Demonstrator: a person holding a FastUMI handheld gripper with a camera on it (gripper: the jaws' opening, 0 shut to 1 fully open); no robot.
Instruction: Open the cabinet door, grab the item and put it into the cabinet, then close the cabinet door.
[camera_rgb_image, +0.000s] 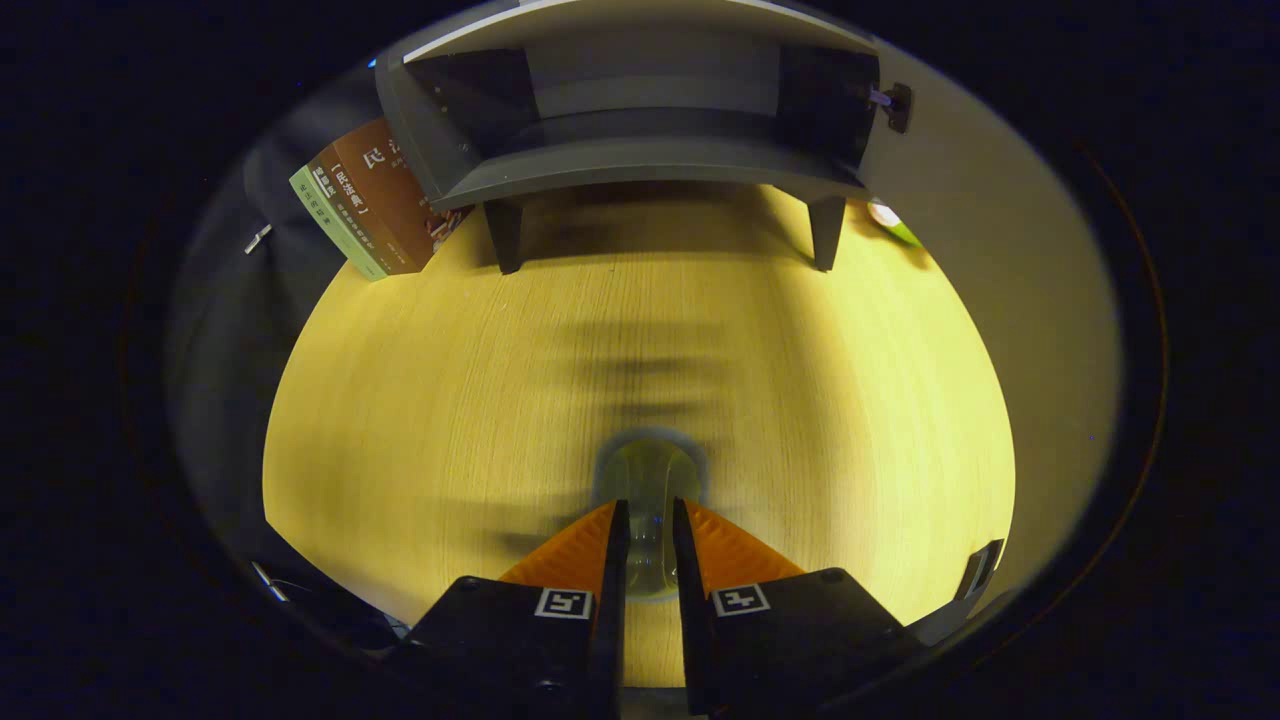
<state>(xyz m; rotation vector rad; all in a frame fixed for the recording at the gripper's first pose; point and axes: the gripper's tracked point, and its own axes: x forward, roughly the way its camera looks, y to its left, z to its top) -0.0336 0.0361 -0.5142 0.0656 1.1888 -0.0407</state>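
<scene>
**Item gripped, cabinet open, carry and close still to do**

I take the cabinet (640, 110) as my landmark. It stands on short legs at the far end of the wooden table (400, 400), and I can see into its dark interior with a shelf inside, so I judge the door (1000, 250) already open; the pale panel swung out to the cabinet's right, with a small latch near its top, looks like that door. A stack of books (375, 205) leans just beside the cabinet's left corner, and something small and greenish lies by its right leg, too little of it visible to name.

Well short of the cabinet, at my end of the table, I have the gripper (650, 530) clenched around the item (648, 480), a small clear, rounded container whose kind I cannot tell; both fingers press its sides and its body bulges just ahead of the tips.

The gripper points straight at the cabinet's opening, low over the table and angled slightly down. By my reckoning the grasp is made; carrying it in, releasing and shutting the door remain
</scene>
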